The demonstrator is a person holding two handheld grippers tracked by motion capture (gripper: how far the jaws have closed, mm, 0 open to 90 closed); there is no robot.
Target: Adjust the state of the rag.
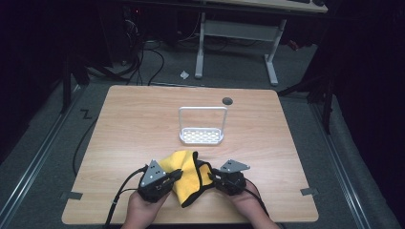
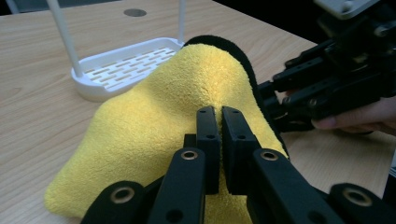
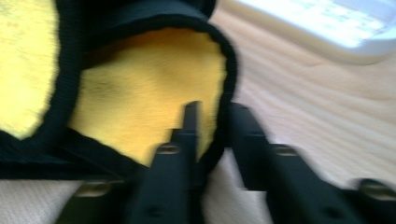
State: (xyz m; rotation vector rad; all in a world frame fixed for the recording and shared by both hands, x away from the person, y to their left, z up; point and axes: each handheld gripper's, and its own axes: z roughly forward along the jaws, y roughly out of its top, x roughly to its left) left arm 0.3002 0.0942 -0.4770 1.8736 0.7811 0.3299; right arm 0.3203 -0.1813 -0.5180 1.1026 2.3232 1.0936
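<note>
Here, one yellow cloth (image 1: 185, 176) with a black edge lies bunched at the near middle of the table (image 1: 133, 124), between the two grippers. It humps up in a fold, its far corner pointing toward the rack (image 1: 201, 136).

The left gripper (image 1: 177, 174) comes in from the cloth's left side, angled inward and slightly away from the person, held from below by the left hand (image 1: 143, 210). In the left gripper view its two jaws stand almost together, pinching a ridge of the cloth's yellow pile (image 2: 187, 88) between them, so it holds the cloth.

The right gripper (image 1: 211, 177) faces it from the cloth's right side, pointing inward, with the right hand (image 1: 248, 202) behind it. In the right gripper view, which is blurred, the black hem of the cloth (image 3: 140, 93) curls round and runs down between the jaws; the jaws stand narrow with the hem between them, gripping the cloth's edge.

The two grippers sit near each other, tips apart, with the cloth bridging them. Each has a grey three-cornered plate on top and a black cable trailing toward the table's near edge.

Beyond the cloth, near but apart, stands one white rack with a slotted base and a tall hoop handle. Farther back is one round dark hole (image 1: 227, 101) in the tabletop.
</note>
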